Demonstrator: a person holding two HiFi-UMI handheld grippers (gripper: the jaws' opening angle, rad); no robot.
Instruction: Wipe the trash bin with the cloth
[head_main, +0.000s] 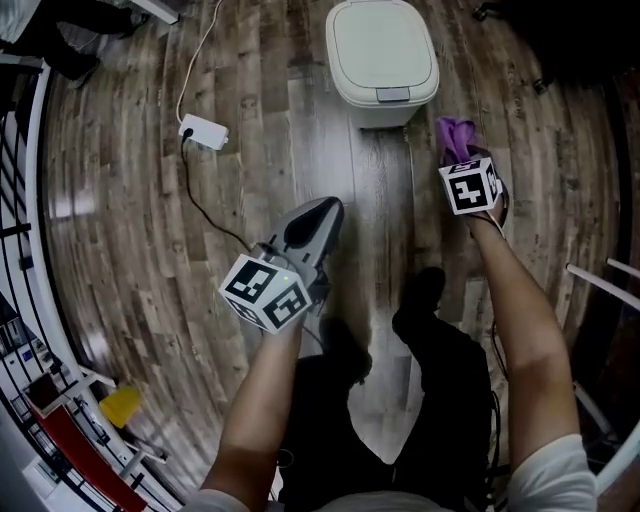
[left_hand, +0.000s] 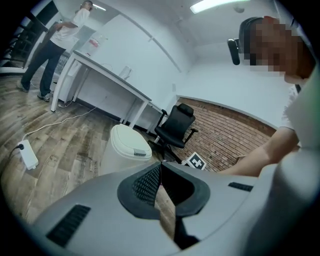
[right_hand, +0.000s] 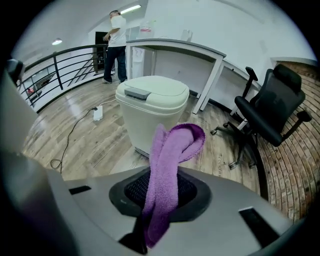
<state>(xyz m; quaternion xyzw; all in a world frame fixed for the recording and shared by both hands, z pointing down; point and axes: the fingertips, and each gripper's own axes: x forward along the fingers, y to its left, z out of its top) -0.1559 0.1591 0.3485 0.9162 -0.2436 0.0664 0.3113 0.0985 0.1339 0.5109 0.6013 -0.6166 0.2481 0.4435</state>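
Flagging the main risk, head view: the purple cloth (head_main: 456, 135) is pinched only by a fold in the right gripper (head_main: 460, 152), with the rest flopping loose. I'd expect drag across the lid to pull it free. The trash bin (head_main: 382, 60) stands far centre, clear of both grippers, not yet touched. The power strip (head_main: 203, 131) and its cable lie left of the bin, a snag hazard if the bin shifts.

Left gripper view: the left gripper (left_hand: 160, 166) is clenched, tips meeting on nothing, so it isn't bracing the bin (left_hand: 128, 145). A light bin could slide when pushed.

Right gripper view: jaws clamped on the cloth (right_hand: 180, 142), whose loop sticks up toward the bin (right_hand: 150, 107) just beyond.
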